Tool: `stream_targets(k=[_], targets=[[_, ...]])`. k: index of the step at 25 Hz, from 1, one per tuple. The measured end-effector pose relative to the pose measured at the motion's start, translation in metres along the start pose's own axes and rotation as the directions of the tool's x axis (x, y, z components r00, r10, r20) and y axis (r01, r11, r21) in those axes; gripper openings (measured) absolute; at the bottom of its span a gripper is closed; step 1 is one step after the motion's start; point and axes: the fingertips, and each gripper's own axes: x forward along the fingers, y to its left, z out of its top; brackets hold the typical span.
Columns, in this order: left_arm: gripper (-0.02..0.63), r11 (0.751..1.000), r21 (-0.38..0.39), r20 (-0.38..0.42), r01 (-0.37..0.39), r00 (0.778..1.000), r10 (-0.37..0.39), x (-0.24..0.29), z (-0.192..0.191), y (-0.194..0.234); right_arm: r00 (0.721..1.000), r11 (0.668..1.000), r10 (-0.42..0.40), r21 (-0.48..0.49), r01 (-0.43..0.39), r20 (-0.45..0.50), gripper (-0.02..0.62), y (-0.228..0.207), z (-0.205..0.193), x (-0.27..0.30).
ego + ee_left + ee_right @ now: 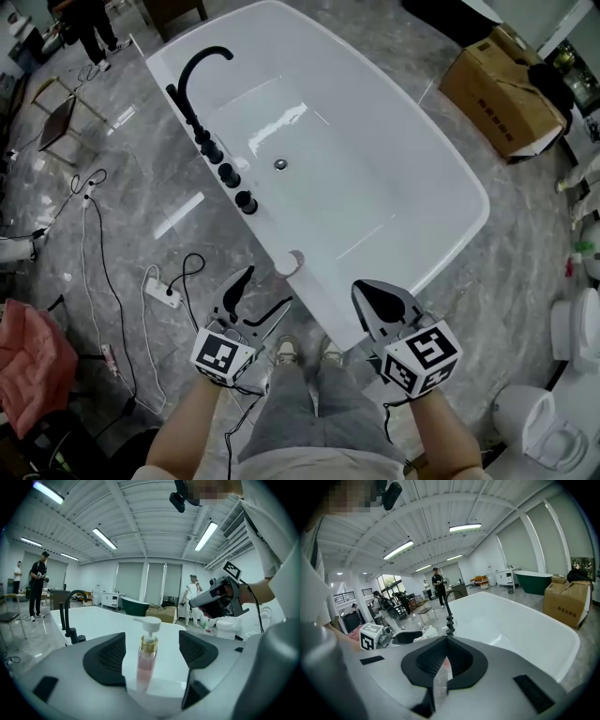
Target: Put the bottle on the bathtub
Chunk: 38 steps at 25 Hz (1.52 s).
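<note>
A clear bottle (293, 263) of pink liquid with a white pump and gold collar (148, 653) stands upright on the near rim of the white bathtub (375, 178). My left gripper (261, 298) is open just in front of that rim. In the left gripper view the bottle sits between its two black pads (108, 659), with gaps on both sides; the bottle's base is hidden. My right gripper (377, 302) hangs shut over the tub's near right edge with nothing in it. In the right gripper view its pads (454, 660) meet, leaving only a thin slit.
A black faucet (199, 73) and black knobs (228, 175) line the tub's left rim. A cardboard box (502, 89) lies far right, white toilets (553, 422) near right. Cables and a power strip (159, 291) lie on the floor to the left, beside a chair (58, 114). People stand in the background.
</note>
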Motion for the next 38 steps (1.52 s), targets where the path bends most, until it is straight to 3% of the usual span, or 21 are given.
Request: stream_targets(k=[2,5,9,17,23,26,31,38], targets=[[0.348,1.0,0.023,0.006,-0.02,1.0,0.02,-0.014,0.021,-0.001,1.0,1.0,-0.007,-0.02,0.008,0.009,0.026,0.004,0.014,-0.013],[0.194,0.995,0.079,0.045,-0.064,0.997,0.06,-0.033,0.061,-0.003,1.0,0.999,-0.012,-0.047,0.013,0.024,0.027,0.012,0.036,-0.032],[0.07,0.988,0.096,0.113,-0.119,0.988,0.108,-0.054,0.119,-0.013,0.999,0.997,-0.011,-0.078,0.015,0.051,0.027,0.029,0.064,-0.057],[0.035,0.974,0.134,0.133,-0.184,0.977,0.167,-0.09,0.188,-0.021,0.989,0.989,-0.013,-0.145,0.034,0.148,0.027,0.064,0.128,-0.109],[0.031,0.968,0.164,0.188,-0.192,0.969,0.161,-0.117,0.247,-0.032,0.962,0.981,-0.034,-0.177,0.085,0.272,0.026,0.085,0.177,-0.157],[0.031,0.965,0.144,0.196,-0.217,0.963,0.188,-0.132,0.274,-0.038,0.95,0.981,-0.03,-0.174,0.088,0.311,0.026,0.095,0.196,-0.185],[0.029,0.94,0.19,0.184,-0.283,0.951,0.249,-0.148,0.302,-0.048,0.932,0.977,-0.01,-0.194,0.085,0.362,0.027,0.116,0.214,-0.226],[0.028,0.935,0.246,0.212,-0.256,0.955,0.206,-0.155,0.334,-0.077,0.919,0.976,0.032,-0.212,0.057,0.394,0.027,0.138,0.225,-0.258]])
